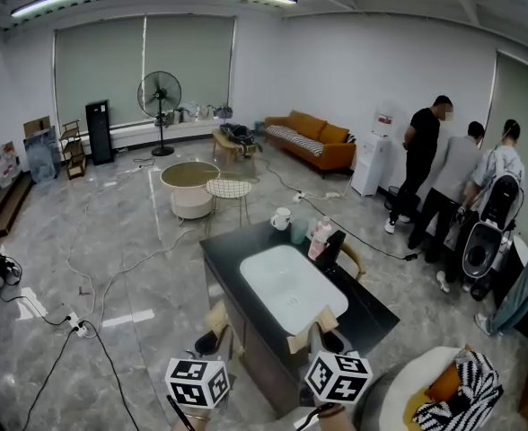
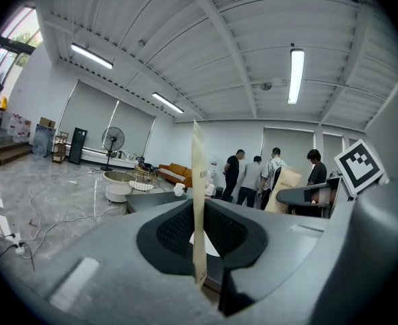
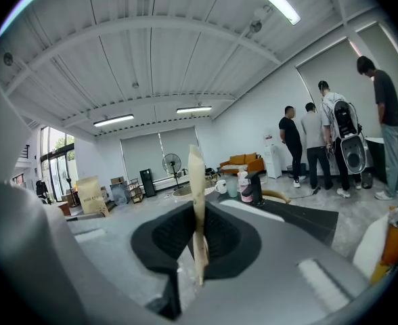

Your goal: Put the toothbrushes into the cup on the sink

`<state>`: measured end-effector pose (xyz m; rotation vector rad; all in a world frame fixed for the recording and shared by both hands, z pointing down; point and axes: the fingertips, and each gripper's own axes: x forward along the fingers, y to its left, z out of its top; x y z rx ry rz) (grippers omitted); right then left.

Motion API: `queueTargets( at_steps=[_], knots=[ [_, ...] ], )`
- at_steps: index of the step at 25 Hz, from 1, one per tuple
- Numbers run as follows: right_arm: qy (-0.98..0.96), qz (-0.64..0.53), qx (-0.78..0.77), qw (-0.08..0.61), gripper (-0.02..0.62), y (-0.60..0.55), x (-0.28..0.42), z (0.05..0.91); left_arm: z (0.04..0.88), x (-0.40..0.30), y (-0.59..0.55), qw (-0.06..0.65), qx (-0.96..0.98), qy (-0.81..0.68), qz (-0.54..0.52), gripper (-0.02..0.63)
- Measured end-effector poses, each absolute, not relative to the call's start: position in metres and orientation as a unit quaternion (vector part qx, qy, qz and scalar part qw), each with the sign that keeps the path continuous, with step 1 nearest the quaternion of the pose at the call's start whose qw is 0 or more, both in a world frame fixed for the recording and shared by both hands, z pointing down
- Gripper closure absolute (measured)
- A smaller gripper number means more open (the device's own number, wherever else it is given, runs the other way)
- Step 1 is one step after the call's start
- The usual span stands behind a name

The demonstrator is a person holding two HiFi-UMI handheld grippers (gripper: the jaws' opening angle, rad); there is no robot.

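L gripper [image 2: 198, 244] is clamping a flat tan strip [image 2: 197, 181], and R gripper [image 3: 199, 239] is clamping its own tan strip [image 3: 197, 181] (toothbrush packs, prob.). I'm judging this the carry stage. Sink [image 1: 286, 287] is looking empty. Next I'm needing reach to the far-end cup [image 1: 299, 231], contents too small to tell.

Off-task: standing fan [image 1: 159, 97] by blinds, orange sofa [image 1: 311, 138] at back wall, water dispenser [image 1: 369, 160] beside it, round table [image 1: 189, 187] mid-floor, people [image 1: 453, 173] right.
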<state>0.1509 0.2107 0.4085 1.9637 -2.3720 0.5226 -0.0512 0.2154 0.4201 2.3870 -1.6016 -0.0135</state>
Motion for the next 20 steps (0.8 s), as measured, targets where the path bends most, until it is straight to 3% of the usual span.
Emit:
queueTargets(
  at_steps=[20],
  knots=[
    [-0.742,0.186,0.643,0.016,0.565,0.145,0.159,0.433,0.445,-0.05,0.139,0.151,0.827,-0.542,0.007,0.563]
  ],
)
